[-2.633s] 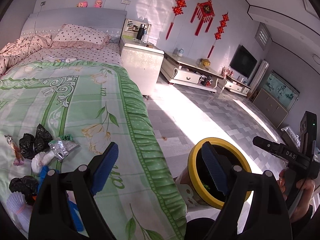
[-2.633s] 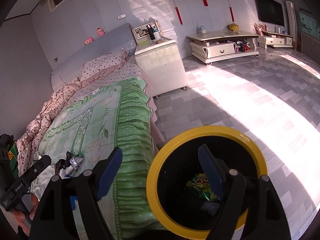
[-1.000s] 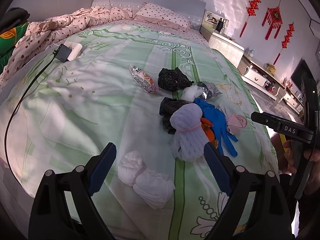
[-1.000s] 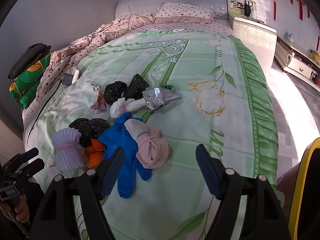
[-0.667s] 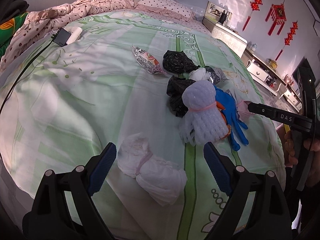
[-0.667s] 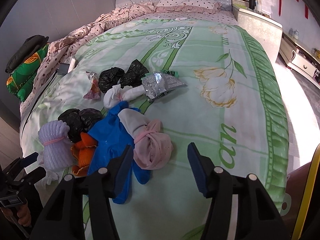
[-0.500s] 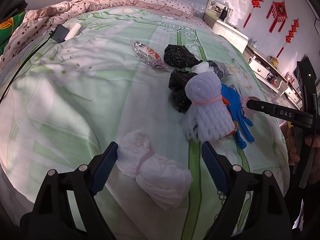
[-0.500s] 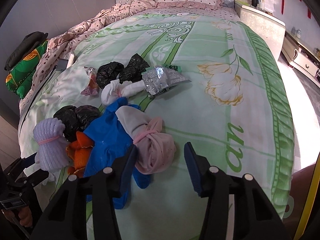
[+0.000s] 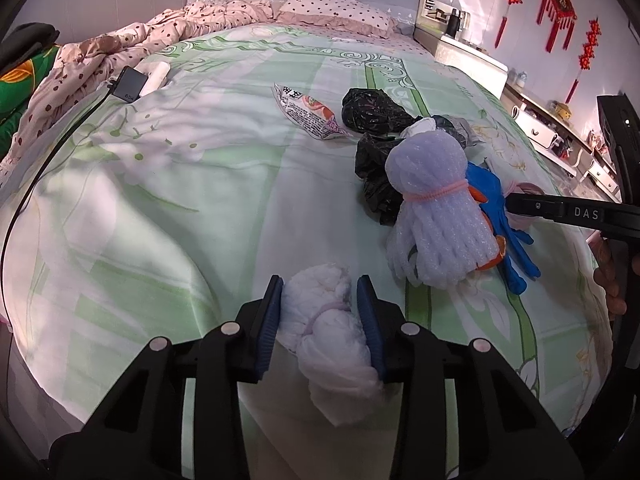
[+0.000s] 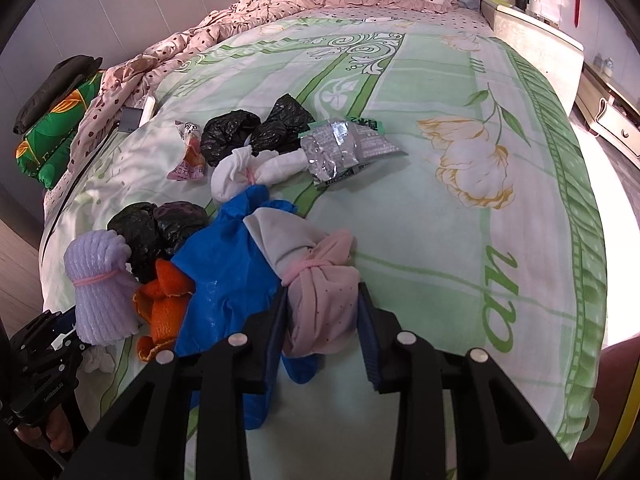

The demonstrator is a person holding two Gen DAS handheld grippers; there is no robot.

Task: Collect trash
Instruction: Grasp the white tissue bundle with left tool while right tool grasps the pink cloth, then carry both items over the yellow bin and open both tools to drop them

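Note:
Trash lies in a heap on the green bedspread. My left gripper is shut on a white tied cloth bundle near the bed's front edge. My right gripper is shut on a pink tied cloth bundle, which lies against a blue glove. Around them lie a white foam net bundle, an orange rag, black bags, a white tied cloth, a silver wrapper and a snack wrapper.
A phone with cable lies at the bed's left. A pink duvet and pillows are at the head. A nightstand stands right of the bed. The yellow bin rim shows at the right edge.
Both grippers moved from the bin to the bed, came down on the bundles and closed: the left on the white bundle, the right on the pink one.

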